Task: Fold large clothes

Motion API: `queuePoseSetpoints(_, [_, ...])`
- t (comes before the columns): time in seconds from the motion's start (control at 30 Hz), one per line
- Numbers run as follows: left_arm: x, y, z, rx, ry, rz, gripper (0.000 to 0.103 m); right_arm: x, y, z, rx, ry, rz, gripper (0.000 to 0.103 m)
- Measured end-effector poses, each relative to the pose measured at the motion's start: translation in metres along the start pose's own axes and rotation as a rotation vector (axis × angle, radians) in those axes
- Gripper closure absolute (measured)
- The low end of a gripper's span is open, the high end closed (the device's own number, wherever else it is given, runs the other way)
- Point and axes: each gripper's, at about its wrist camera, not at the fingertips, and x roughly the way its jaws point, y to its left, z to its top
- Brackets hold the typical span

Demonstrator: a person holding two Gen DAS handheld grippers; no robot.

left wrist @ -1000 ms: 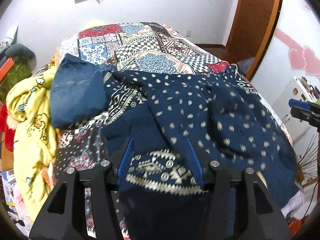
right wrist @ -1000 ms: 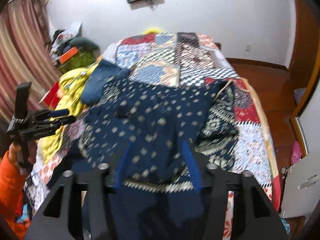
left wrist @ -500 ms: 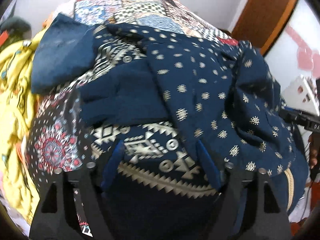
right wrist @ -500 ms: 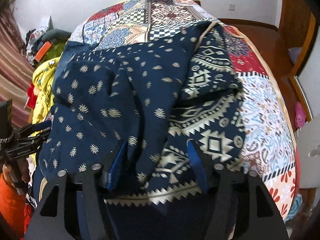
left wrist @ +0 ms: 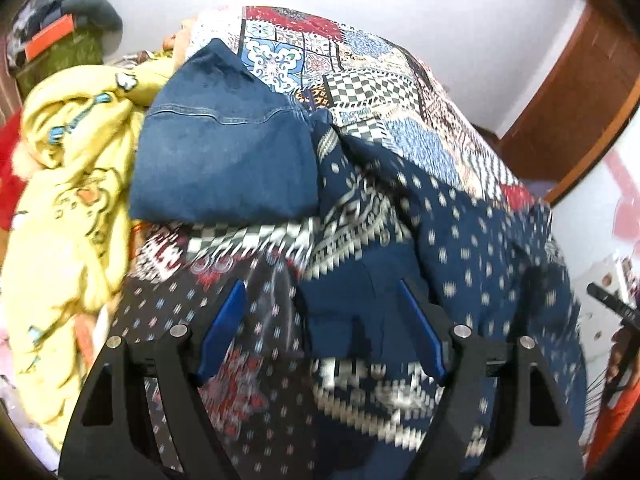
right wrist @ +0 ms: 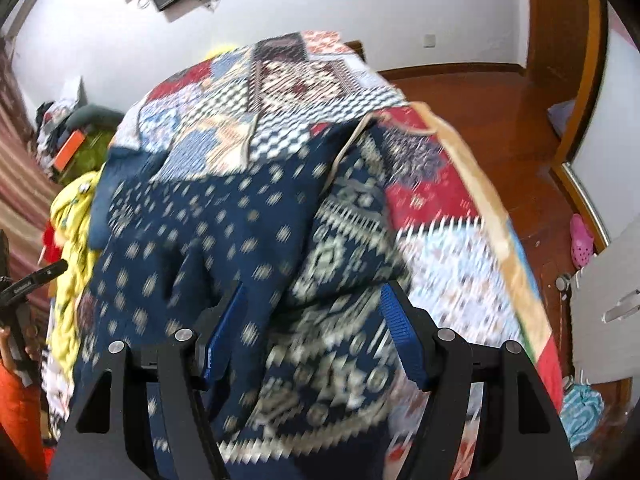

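Bed: navy patterned garment (left wrist: 472,240) on patchwork quilt (left wrist: 360,80).
Folded jeans (left wrist: 224,152) and yellow blanket (left wrist: 68,184) beside it; left claw (left wrist: 320,332) and right claw (right wrist: 312,332) released, jaws just widened over cloth.

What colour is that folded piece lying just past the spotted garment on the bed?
Plain denim blue; the folded piece shows best in the left wrist view.

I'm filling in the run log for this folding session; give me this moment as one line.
left gripper: open, just widened, over navy patterned garment | right gripper: open, just widening, garment between jaws, unpinched | garment on patchwork bedspread
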Motion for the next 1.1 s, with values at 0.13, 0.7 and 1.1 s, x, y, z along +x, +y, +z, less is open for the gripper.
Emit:
queuePoseSetpoints(0.13, [0.033, 0.008, 0.017, -0.044, 0.045, -0.07, 0.027, 0.021, -0.012, 0.022, 0.037, 0.011, -0.007, 0.038])
queuePoseSetpoints(0.7, [0.122, 0.007, 0.046, -0.125, 0.161, -0.202, 0.08, 0.111, -0.042, 0.078, 0.19, 0.074, 0.068, 0.073])
queuePoseSetpoints(1.1, [0.017, -0.046, 0.068, 0.104, -0.108, -0.003, 0.1, 0.062, 0.01, 0.116, 0.006, -0.048, 0.063, 0.094])
